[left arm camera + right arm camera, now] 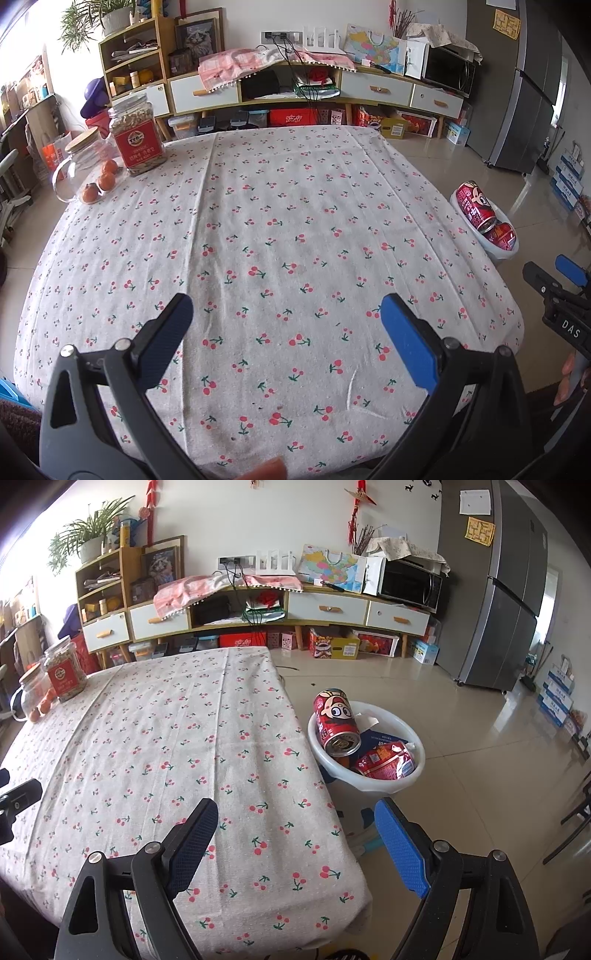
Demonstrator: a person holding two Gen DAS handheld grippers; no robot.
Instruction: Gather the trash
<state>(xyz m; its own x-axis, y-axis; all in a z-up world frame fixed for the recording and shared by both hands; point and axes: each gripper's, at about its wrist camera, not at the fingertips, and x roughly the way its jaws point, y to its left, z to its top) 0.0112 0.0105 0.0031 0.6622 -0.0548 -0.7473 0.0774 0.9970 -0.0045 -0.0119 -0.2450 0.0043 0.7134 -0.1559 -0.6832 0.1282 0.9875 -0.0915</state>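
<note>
A white basin (pixel 384 782) stands on the floor beside the table's right edge. In it lie a red cartoon can (pixel 336 722), a crushed red can (pixel 388 762) and some paper. The basin also shows in the left wrist view (pixel 502 254) with the red cans (pixel 476 206). My left gripper (pixel 286 314) is open and empty above the near part of the cherry-print tablecloth (pixel 277 221). My right gripper (pixel 295 819) is open and empty over the table's near right corner, short of the basin. It shows at the right edge of the left wrist view (pixel 554 275).
At the table's far left stand a red-labelled jar (pixel 137 134), a glass jar with a wooden lid (pixel 83 158) and small oranges (pixel 99 184). A long sideboard (pixel 258 609), a microwave (pixel 410 583) and a fridge (pixel 498 590) line the far wall. Boxes sit on the floor.
</note>
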